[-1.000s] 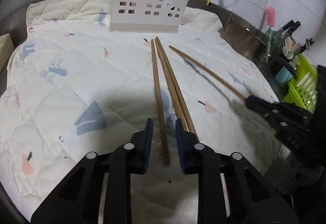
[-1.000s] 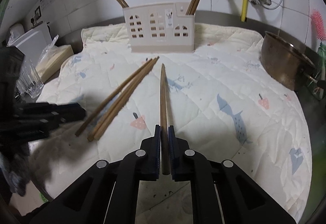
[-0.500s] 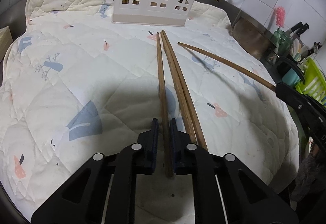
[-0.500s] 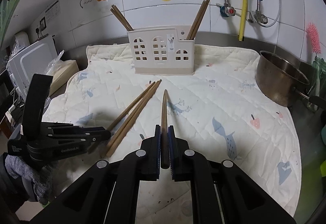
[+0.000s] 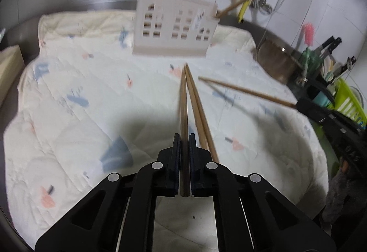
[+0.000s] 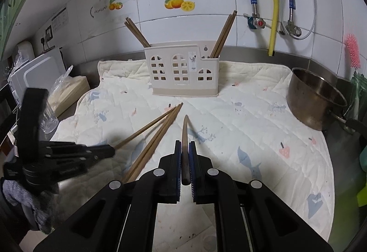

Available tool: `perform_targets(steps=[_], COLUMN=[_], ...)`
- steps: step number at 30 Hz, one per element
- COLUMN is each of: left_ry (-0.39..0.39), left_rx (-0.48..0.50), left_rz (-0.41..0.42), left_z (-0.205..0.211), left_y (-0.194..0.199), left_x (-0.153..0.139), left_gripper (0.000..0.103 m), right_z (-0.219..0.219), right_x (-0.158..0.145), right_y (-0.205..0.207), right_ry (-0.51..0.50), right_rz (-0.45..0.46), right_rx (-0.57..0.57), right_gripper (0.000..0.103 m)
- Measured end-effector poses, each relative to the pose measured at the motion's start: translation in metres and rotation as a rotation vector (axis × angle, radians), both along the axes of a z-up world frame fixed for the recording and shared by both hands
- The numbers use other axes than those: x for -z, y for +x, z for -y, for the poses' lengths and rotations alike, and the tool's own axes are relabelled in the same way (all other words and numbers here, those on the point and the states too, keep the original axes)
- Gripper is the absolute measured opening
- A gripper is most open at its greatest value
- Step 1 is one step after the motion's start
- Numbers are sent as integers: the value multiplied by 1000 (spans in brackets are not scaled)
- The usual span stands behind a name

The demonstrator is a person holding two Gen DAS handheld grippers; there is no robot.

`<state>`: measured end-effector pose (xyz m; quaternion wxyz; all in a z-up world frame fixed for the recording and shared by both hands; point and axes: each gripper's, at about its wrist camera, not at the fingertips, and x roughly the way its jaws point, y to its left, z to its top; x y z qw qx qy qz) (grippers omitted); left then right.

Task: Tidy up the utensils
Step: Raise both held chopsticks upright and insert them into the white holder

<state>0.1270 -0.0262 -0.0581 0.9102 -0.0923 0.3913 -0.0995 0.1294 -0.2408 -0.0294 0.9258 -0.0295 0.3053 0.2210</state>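
Item 1. Left gripper (image 5: 184, 148): we record its pads clamped on one chopstick (image 5: 183, 109). A second ago they stood apart around it; half a second ago they had closed; now the stick is tilted with its tip toward the holder, and the blur in the left wrist view suggests motion. We judge it lifted or lifting; whether the tip has left the cloth we cannot tell.

Item 2. Right gripper (image 6: 185, 155): its pads are pressed on a second chopstick (image 6: 184, 135), as in both earlier views. This stick now rides higher, with the holder lower in its frame than before.

Item 3. Loose pair of chopsticks (image 6: 149, 148): lying on the quilted mat (image 6: 252, 119), side by side, just beside the left gripper's stick. Not moved across the three moments.

Item 4. Utensil holder (image 6: 183, 73): cream, upright at the far edge of the mat. Chopsticks already stand in its left end (image 6: 136, 31) and its right end (image 6: 223, 34).

Item 5. Steel pot (image 6: 314, 100): on the counter to the right, off the mat.

Assessment: with both sticks gripped, we judge the pickup step finished and the carry to the holder next. Two sticks remain for a later trip.
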Motion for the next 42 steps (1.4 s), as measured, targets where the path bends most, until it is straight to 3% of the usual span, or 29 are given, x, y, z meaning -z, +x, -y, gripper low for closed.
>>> perform_targets(steps=[10,17,30,42], left_ry=[1,32,104,125], left_rx=[11,43,88,23], left_rz=[147,175,224,388], left_z=[-9,-12,-11,-21], left_y=[0,21,69,111], left_x=[-62,-92,-151,-238], left_gripper=[6,5,5,5], right_z=[-6,-14,-13,-18], right_x=[-25,-52,-130,-195], right_y=[13,36,101,149], right_ry=[3,-25,-29,23], right_rz=[39,58,59,106], right_rx=[-18,-57,-79,-63], right_gripper=[7,7,7,7])
